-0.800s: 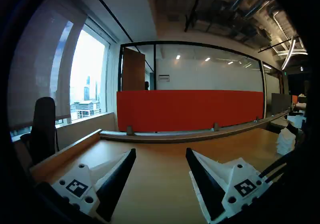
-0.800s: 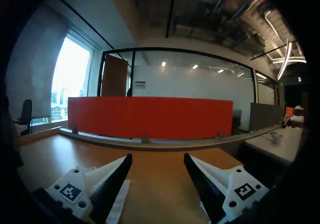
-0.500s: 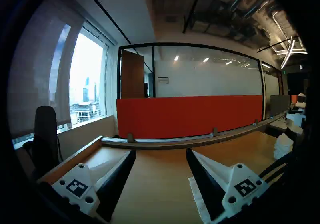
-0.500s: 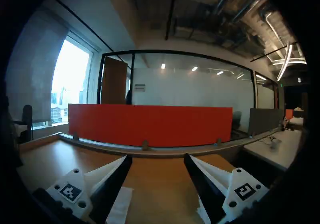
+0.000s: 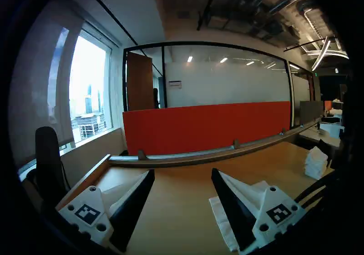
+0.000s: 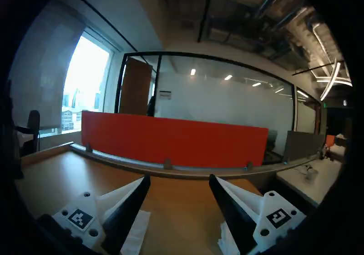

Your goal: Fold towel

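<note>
Well, both the left tool (image 5: pixel 182 171) and right tool (image 6: pixel 179 177) gape empty above the surface (image 5: pixel 182 223), and the towel (image 5: pixel 217 216) lies flat underneath, its edges peeking beside the fingers (image 5: pixel 230 205). Aimed level like that, they could drop unevenly, miss the corners and drag it crooked.

Your two cameras sat low over the wooden desk (image 5: pixel 182 205), both facing the far red partition (image 5: pixel 204 125).
One rode the left gripper (image 5: pixel 182 170), one the right gripper (image 6: pixel 179 176), looking nearly level; both views shared the partition, the glass wall (image 5: pixel 227 82) behind and the left window (image 5: pixel 86 96).
</note>
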{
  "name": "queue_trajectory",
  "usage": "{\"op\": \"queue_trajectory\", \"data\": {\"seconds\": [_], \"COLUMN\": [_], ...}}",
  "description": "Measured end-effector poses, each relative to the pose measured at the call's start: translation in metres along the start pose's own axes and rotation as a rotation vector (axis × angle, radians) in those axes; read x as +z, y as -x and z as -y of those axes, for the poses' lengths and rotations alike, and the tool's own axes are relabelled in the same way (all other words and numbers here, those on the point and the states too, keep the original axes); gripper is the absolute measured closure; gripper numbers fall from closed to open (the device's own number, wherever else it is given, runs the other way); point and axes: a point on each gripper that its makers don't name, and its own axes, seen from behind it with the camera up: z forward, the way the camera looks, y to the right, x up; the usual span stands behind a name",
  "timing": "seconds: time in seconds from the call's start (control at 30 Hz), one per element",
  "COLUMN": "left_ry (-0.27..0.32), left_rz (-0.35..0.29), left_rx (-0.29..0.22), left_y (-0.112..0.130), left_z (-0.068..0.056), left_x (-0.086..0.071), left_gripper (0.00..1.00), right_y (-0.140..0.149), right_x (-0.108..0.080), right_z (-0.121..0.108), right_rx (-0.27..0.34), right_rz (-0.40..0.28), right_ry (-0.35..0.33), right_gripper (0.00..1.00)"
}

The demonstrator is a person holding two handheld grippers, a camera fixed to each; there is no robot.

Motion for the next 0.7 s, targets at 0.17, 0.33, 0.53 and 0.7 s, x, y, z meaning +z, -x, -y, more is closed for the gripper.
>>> {"op": "queue_trajectory", "data": {"seconds": [0.17, 0.33, 0.53, 0.7], "left_ry": [0.060, 0.122, 0.184, 0.245], "left_rz": [0.045, 0.080, 0.111, 0.152], "left_rx": [0.018, 0.035, 0.057, 0.082], "left_y": [0.006, 0.010, 0.016, 0.030], "left_z": [-0.008, -0.018, -0.030, -0.043], "left_x": [-0.001, -0.002, -0.002, -0.002], "left_gripper": [0.07, 0.08, 0.08, 0.08], "right_y": [0.000, 0.006, 0.016, 0.028], "right_x": [-0.002, -0.007, -0.014, -0.018], "right_z": [0.018, 0.033, 0.054, 0.069], "right_rx": [-0.034, -0.082, -0.132, -0.156], "right_rz": [0.035, 0.084, 0.141, 0.187], "right_ry": [-0.088, -0.167, -0.273, -0.355], "right_gripper": [0.00, 0.00, 0.00, 0.00]}}
